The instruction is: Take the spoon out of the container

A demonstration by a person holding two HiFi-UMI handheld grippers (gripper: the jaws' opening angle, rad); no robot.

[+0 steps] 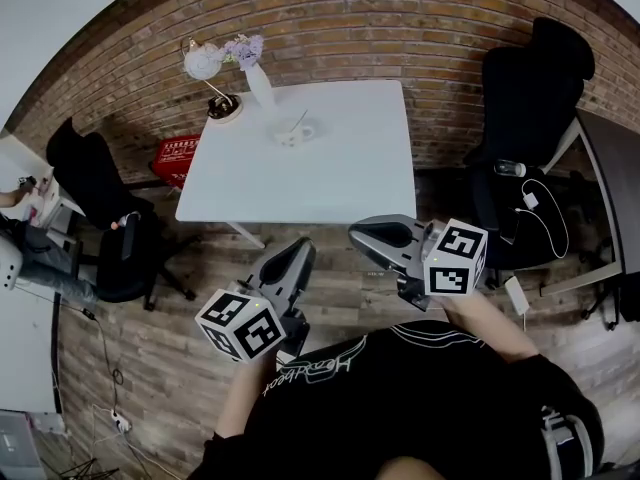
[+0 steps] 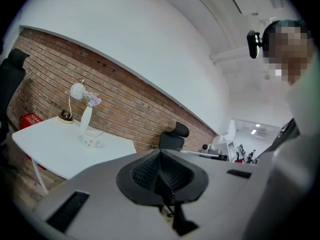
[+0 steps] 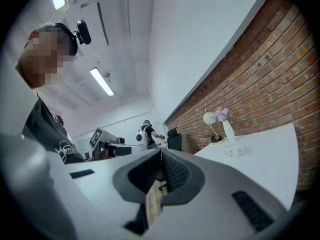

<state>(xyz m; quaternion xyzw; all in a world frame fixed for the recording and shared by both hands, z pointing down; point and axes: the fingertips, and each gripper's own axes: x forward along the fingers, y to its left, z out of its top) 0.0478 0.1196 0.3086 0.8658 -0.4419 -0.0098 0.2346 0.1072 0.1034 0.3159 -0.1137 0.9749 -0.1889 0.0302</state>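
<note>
A small white cup [image 1: 296, 132] stands on the far part of the white table [image 1: 340, 178], with a spoon [image 1: 299, 121] leaning out of it. The left gripper view shows the cup [image 2: 91, 142] at left, and the right gripper view shows the cup [image 3: 233, 151] at right. I hold both grippers close to my body, well short of the table. My left gripper [image 1: 300, 247] is shut with nothing in it, its pads pressed together [image 2: 160, 155]. The right gripper [image 1: 356, 233] is also shut and holds nothing [image 3: 161, 156].
A white vase with flowers [image 1: 255, 76] and a small lamp [image 1: 205, 63] stand at the table's far left corner. Black office chairs sit at left [image 1: 95, 193] and right [image 1: 525, 98]. A red crate [image 1: 178, 156] lies by the brick wall. Wooden floor lies between me and the table.
</note>
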